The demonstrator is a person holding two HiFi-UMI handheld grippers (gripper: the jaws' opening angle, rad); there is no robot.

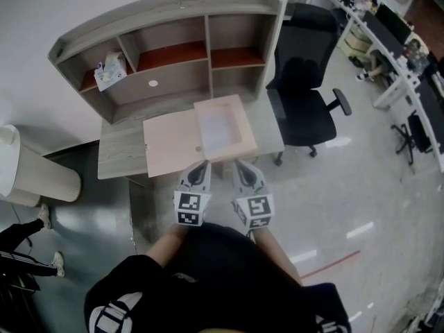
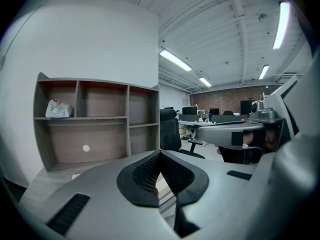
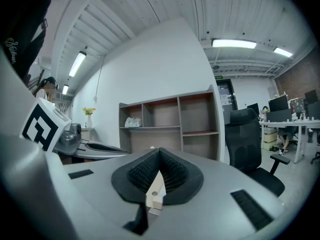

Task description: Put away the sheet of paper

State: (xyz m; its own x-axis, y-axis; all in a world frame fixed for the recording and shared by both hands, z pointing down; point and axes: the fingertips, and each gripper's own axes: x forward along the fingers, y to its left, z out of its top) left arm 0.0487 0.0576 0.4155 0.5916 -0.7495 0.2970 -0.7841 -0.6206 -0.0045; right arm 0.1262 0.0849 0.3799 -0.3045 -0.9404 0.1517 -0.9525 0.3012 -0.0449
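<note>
A flat pinkish box [image 1: 248, 143] lies open on the desk [image 1: 119, 157], its lid [image 1: 171, 146] folded out to the left. A pale sheet of paper [image 1: 220, 129] rests inside the box's tray. My left gripper [image 1: 201, 166] and right gripper [image 1: 241, 165] hover side by side just off the desk's front edge, pointing at the box. Both are shut with nothing between the pads. In the right gripper view the box's edge [image 3: 154, 198] shows below the closed jaws [image 3: 159, 153]. The left gripper view shows the same below its closed jaws [image 2: 160, 155].
A wooden shelf hutch [image 1: 173, 44] stands at the back of the desk with a white packet [image 1: 109, 70] in its left compartment. A black office chair [image 1: 302, 89] stands to the right. A white cylindrical bin [image 1: 31, 175] stands at the left.
</note>
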